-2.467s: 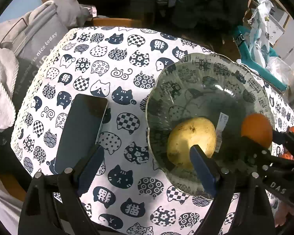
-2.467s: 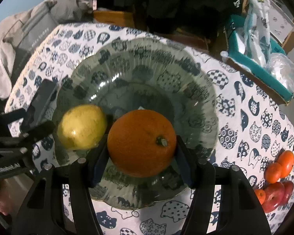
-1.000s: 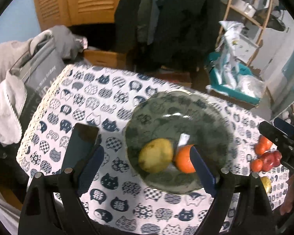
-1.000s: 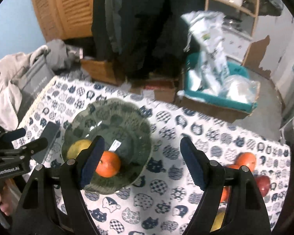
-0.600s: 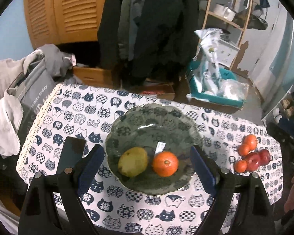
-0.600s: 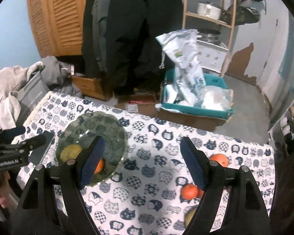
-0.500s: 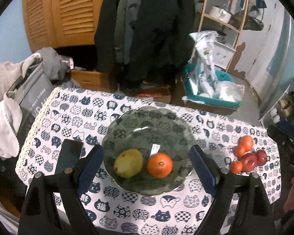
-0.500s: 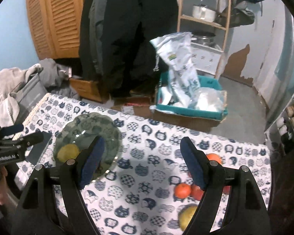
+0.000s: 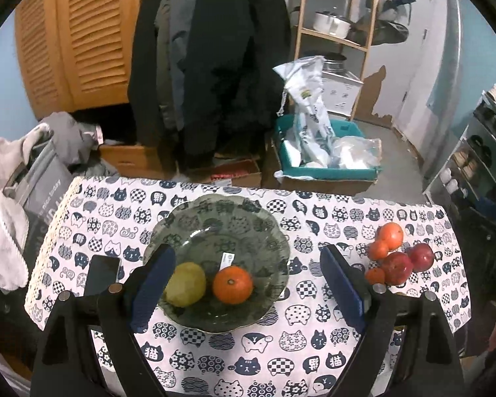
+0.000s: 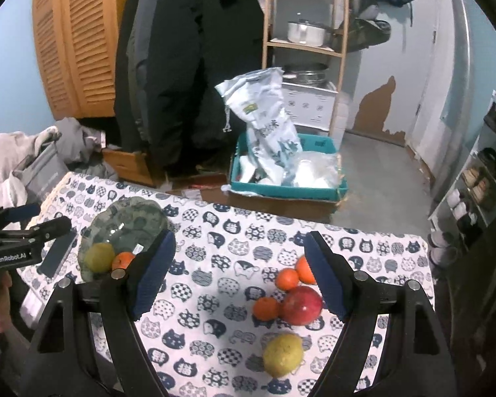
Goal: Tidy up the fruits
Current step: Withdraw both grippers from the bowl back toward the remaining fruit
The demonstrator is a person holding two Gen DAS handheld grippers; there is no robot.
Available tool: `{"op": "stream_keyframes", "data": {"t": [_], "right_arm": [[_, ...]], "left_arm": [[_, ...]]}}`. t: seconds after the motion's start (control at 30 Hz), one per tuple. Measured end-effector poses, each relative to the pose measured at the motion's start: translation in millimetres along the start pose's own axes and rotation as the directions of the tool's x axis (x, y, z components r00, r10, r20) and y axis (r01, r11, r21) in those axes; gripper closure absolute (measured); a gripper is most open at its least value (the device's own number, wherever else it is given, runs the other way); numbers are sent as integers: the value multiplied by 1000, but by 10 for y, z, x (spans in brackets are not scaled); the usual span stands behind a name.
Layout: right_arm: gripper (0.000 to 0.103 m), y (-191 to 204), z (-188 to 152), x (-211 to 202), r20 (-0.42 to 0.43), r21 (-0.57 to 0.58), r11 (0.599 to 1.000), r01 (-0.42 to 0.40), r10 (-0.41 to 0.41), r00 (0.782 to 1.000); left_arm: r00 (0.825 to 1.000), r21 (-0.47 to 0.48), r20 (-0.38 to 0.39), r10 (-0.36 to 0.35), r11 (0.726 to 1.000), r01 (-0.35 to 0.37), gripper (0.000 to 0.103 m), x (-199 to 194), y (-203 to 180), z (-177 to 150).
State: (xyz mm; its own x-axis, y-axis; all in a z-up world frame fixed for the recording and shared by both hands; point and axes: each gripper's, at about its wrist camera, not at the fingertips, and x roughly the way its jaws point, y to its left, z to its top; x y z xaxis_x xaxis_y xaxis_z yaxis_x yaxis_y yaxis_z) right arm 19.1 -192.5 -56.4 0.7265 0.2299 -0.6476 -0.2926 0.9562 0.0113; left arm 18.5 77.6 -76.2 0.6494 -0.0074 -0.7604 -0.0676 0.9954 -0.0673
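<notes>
A green glass bowl [image 9: 221,200] sits on the cat-print tablecloth and holds a yellow fruit [image 9: 185,284] and an orange [image 9: 233,284] side by side. My left gripper [image 9: 246,251] hovers above and in front of the bowl, open and empty. My right gripper [image 10: 239,236] is open and empty too, raised over the table's right half. Below it lie three small oranges [image 10: 287,278], a red apple [image 10: 301,304] and a second yellow fruit [image 10: 283,354]. The right wrist view shows the bowl [image 10: 129,213] at the left, with the left gripper [image 10: 53,215] beside it.
A dark phone [image 9: 102,273] lies left of the bowl. The loose fruit pile [image 9: 396,266] sits near the table's right edge. Clothes [image 9: 3,205] are heaped past the left edge. Beyond the far edge are a teal crate [image 9: 327,172] with bags, hanging coats and a shelf.
The right gripper let the orange go into the bowl. Both grippers then pulled back and rose, and the right one swung right over the loose fruit.
</notes>
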Motion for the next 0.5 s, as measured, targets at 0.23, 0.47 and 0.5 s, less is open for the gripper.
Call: {"op": "stream_keyframes", "data": {"t": [0.23,0.47,0.5], "right_arm": [[20,-255,-101,-152,12,37,999,15,-15,1000],[19,-529,-243,-127,-10,77,996,55,-54,998],[19,-567,-268,-112,-17,83,995,59,-58,998]], "left_arm": [[1000,34,15,-17,999,16,11,-31,-219,15],[1000,84,-4,-31,996,31,9,104,-530,-12],[1000,95,-11,-28,995,29,9,135,-575,-27]]}}
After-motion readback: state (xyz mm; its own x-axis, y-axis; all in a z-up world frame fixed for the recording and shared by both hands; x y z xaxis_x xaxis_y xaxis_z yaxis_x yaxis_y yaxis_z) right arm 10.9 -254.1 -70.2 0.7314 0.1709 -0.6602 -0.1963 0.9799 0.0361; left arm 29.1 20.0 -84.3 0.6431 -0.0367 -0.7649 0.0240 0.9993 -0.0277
